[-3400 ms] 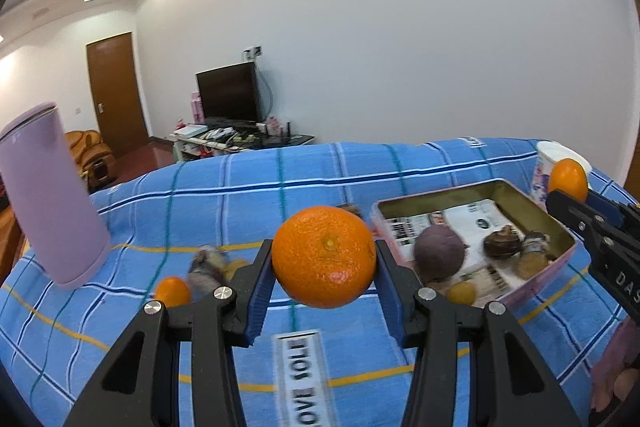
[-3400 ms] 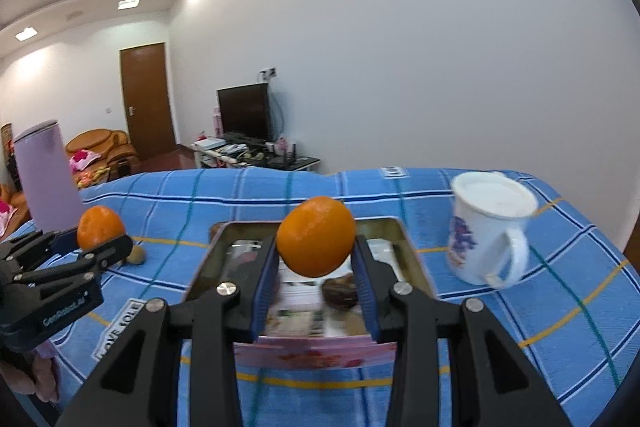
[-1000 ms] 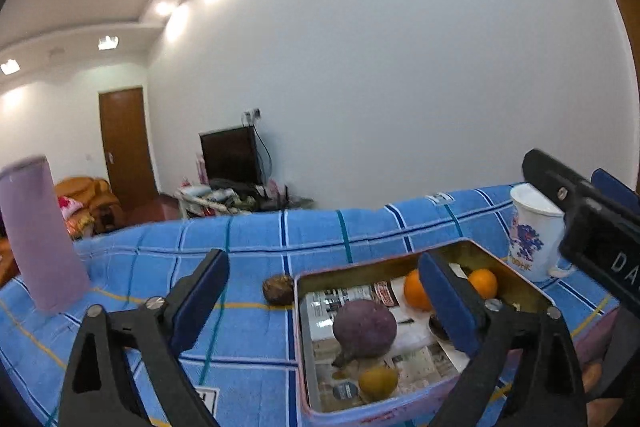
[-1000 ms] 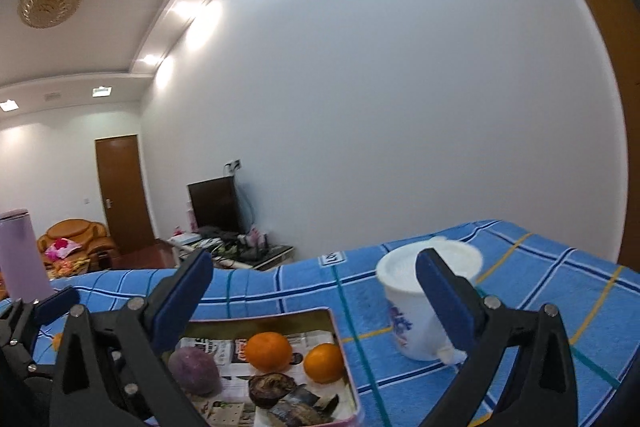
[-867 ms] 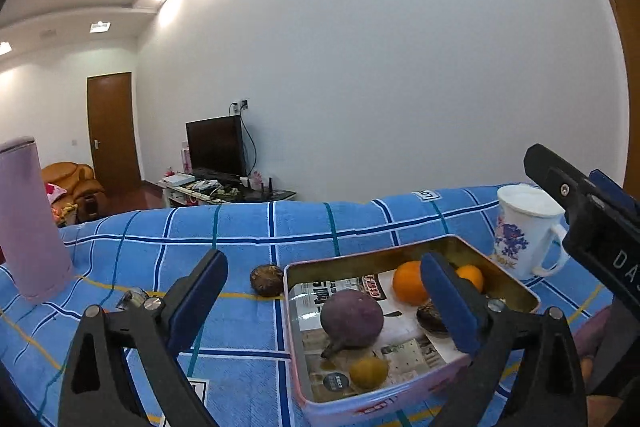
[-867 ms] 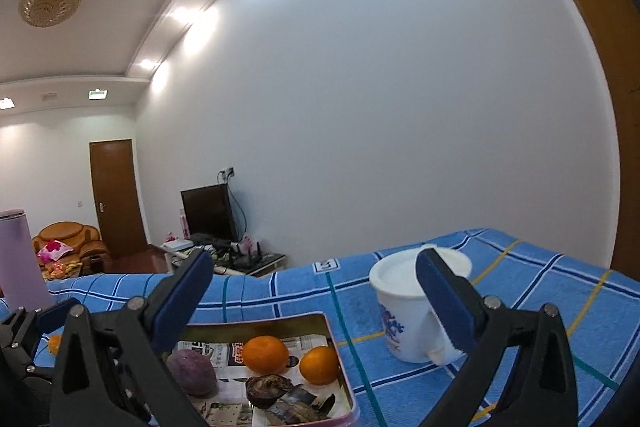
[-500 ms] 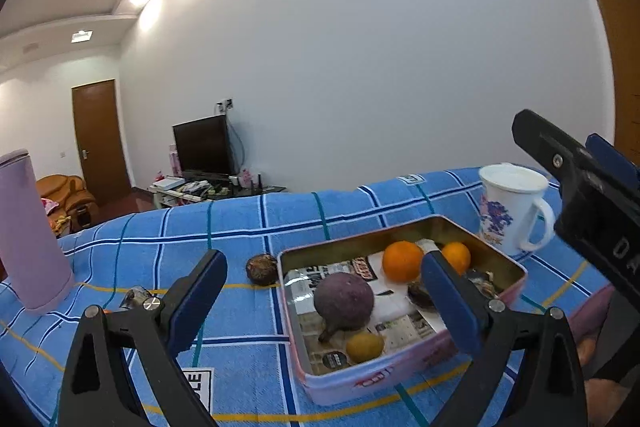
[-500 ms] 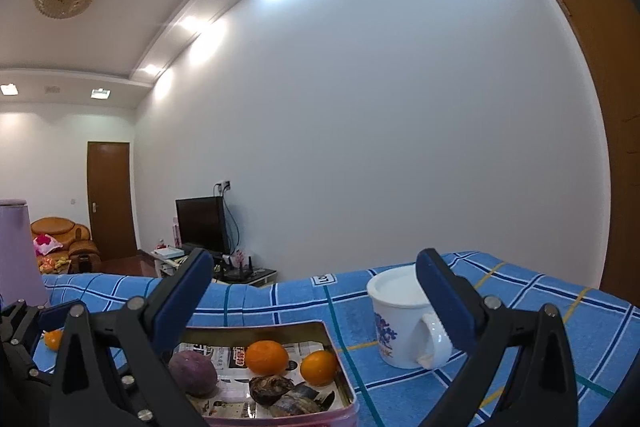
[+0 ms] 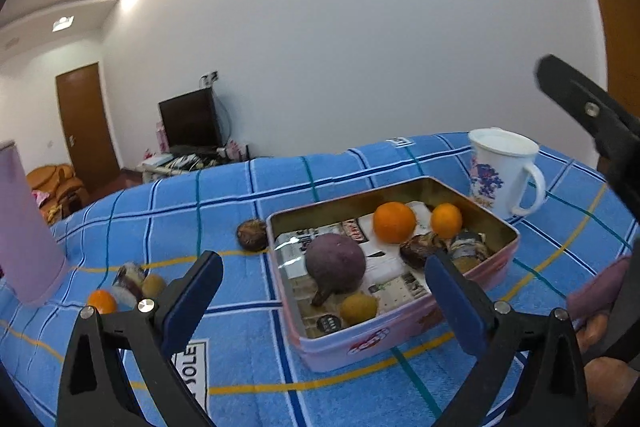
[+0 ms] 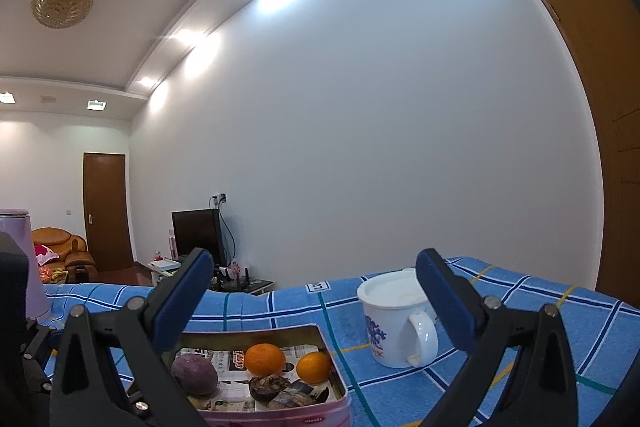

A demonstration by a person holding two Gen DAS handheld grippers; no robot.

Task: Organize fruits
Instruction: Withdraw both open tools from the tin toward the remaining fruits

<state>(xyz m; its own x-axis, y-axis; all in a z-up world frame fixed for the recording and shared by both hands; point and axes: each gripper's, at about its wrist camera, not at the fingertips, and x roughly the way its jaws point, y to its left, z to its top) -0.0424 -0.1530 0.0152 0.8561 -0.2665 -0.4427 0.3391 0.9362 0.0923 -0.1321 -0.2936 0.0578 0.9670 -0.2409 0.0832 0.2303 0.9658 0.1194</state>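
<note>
A pink metal tin (image 9: 404, 331) stands on the blue checked cloth and holds two oranges (image 9: 394, 221) (image 9: 446, 220), a purple round fruit (image 9: 335, 262), a small yellow fruit (image 9: 359, 307) and dark fruits. My left gripper (image 9: 326, 303) is open and empty, in front of the tin. My right gripper (image 10: 316, 301) is open and empty, raised behind the tin (image 10: 320, 415). A small orange (image 9: 102, 301), a yellow fruit (image 9: 154, 283) and a dark fruit (image 9: 251, 234) lie on the cloth left of the tin.
A white mug (image 9: 502, 171) with a blue pattern stands right of the tin; it also shows in the right wrist view (image 10: 394, 319). A tall lilac cylinder (image 9: 24, 223) stands at the far left. The right gripper's body (image 9: 592, 115) reaches in at the right edge.
Both grippers held oranges 3.4 s ago; both oranges now lie in the tin and both grippers are open. In the last second the left view dipped toward the tin and the right tilted upward.
</note>
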